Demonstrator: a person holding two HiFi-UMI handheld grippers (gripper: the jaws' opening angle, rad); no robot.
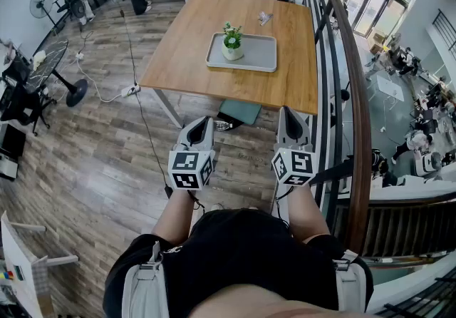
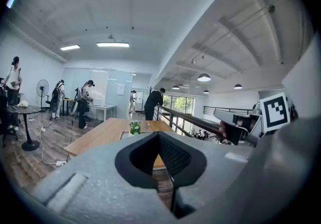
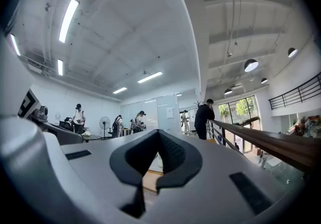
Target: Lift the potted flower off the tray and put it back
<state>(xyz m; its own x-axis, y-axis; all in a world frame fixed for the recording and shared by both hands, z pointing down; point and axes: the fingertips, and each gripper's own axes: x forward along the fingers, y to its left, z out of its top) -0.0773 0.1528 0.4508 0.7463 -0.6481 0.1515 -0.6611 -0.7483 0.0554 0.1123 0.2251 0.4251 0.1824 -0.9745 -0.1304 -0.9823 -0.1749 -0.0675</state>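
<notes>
The potted flower stands on the tray (on the wooden table), well ahead of both grippers. Jaws of the left gripper and right gripper are pressed together, empty.

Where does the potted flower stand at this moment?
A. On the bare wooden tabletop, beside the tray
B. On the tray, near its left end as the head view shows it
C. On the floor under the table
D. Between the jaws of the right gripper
B: in the head view the potted flower stands upright on the grey tray, close to its left end, and the rest of the tray is bare.
</notes>
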